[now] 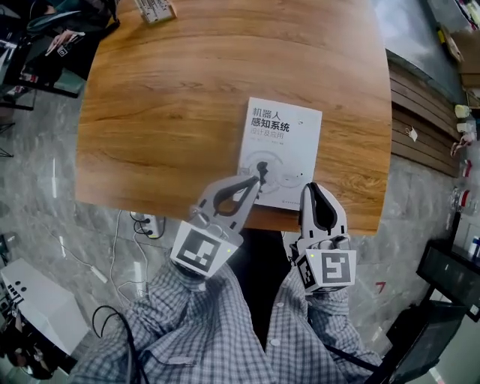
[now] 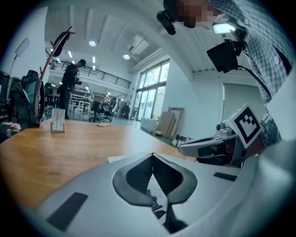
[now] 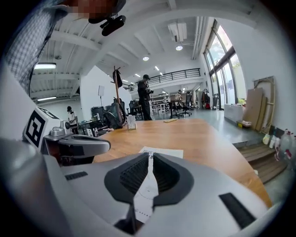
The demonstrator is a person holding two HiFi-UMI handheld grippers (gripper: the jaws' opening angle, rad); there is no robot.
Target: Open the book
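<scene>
A closed white book [image 1: 281, 146] with a printed cover lies on the wooden table [image 1: 172, 112], close to its near edge. My left gripper [image 1: 262, 179] is shut and empty, its tips over the book's lower left part. My right gripper [image 1: 310, 188] is also shut and empty, at the book's near right corner. In the left gripper view the shut jaws [image 2: 152, 155] hover low over the book [image 2: 118, 159], with the right gripper [image 2: 217, 147] beside them. The right gripper view has its jaws [image 3: 150, 156] pointing along the book [image 3: 163, 152], and the left gripper [image 3: 76, 145] alongside.
A small upright card stand [image 1: 156, 9] sits at the table's far edge. Chairs and desks with gear stand off the far left corner [image 1: 37, 45]. A person [image 3: 144, 96] stands in the background hall. The table's near edge [image 1: 225, 216] is just under my grippers.
</scene>
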